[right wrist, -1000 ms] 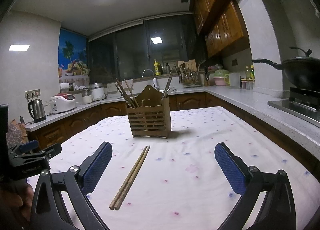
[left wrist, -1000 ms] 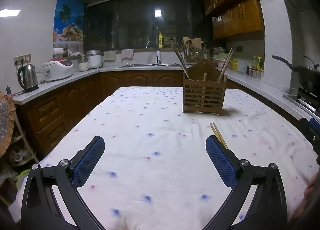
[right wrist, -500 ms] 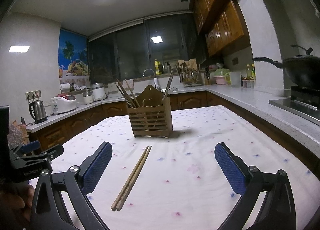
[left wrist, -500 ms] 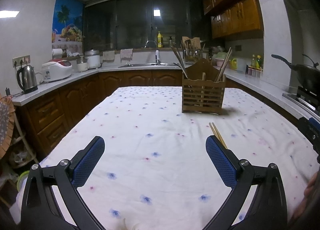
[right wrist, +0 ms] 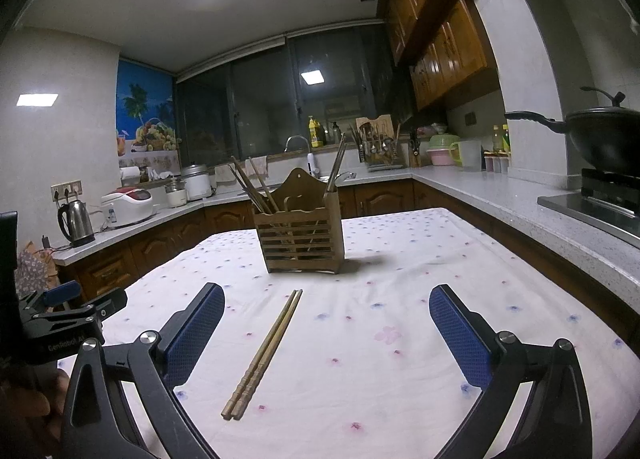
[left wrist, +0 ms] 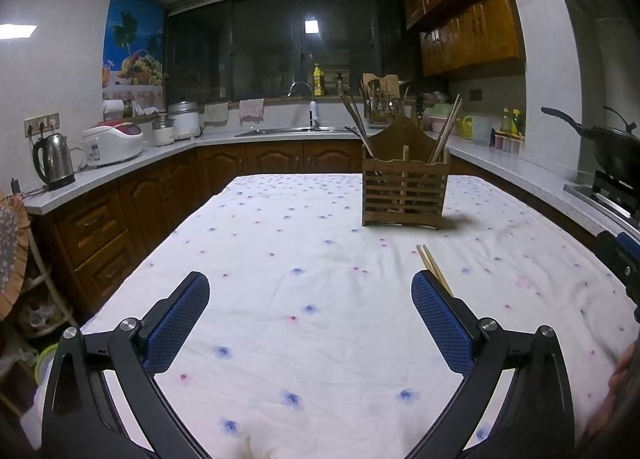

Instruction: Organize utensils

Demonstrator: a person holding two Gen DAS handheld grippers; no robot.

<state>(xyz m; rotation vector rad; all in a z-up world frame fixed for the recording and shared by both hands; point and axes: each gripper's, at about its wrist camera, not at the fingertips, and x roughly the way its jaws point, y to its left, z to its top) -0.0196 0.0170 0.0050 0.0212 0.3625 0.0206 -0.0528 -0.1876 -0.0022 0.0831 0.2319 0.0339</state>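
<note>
— Where are the chopsticks [right wrist: 267, 351]?
— Flat on the counter [right wrist: 400, 339], near the wooden holder [right wrist: 300, 237].
— Your jaws?
— Both grippers, left [left wrist: 310, 319] and right [right wrist: 326, 333], spread wide, empty, with bare cloth around them.

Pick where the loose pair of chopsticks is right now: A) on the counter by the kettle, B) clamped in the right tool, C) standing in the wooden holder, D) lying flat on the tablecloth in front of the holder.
D: the chopsticks lie side by side on the tablecloth, short of the wooden holder, between the open fingers of the right tool.
</note>
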